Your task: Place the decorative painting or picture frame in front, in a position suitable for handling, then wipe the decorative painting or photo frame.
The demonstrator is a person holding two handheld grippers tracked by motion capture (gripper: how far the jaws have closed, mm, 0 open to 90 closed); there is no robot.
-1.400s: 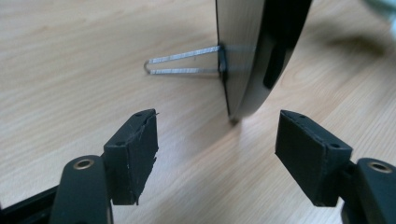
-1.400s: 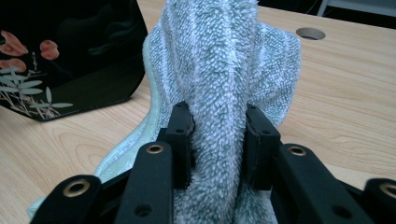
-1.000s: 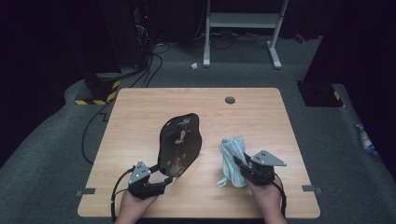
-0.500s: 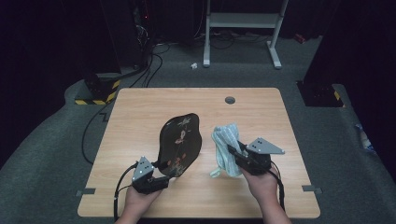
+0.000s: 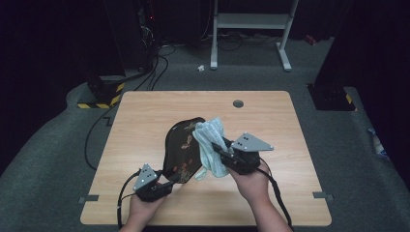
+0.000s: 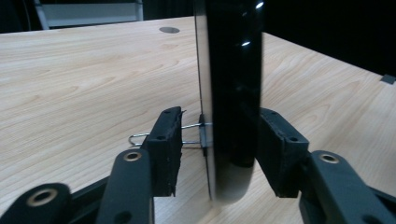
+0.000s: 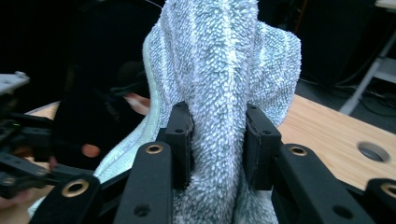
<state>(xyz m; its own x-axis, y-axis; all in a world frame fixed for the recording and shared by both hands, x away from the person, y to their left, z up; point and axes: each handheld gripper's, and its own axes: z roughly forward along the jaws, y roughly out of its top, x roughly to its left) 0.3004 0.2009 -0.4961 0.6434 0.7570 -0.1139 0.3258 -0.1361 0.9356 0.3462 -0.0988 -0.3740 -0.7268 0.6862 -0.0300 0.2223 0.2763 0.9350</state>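
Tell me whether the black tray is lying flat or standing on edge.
Standing on edge: the black tray rises nearly upright off the table, its lower rim between the left gripper jaws.

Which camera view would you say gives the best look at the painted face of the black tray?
The high view: the tray stands on edge, its patterned face toward the camera. The left gripper view shows it edge-on between the jaws; the right gripper view shows it as a dark shape behind the cloth.
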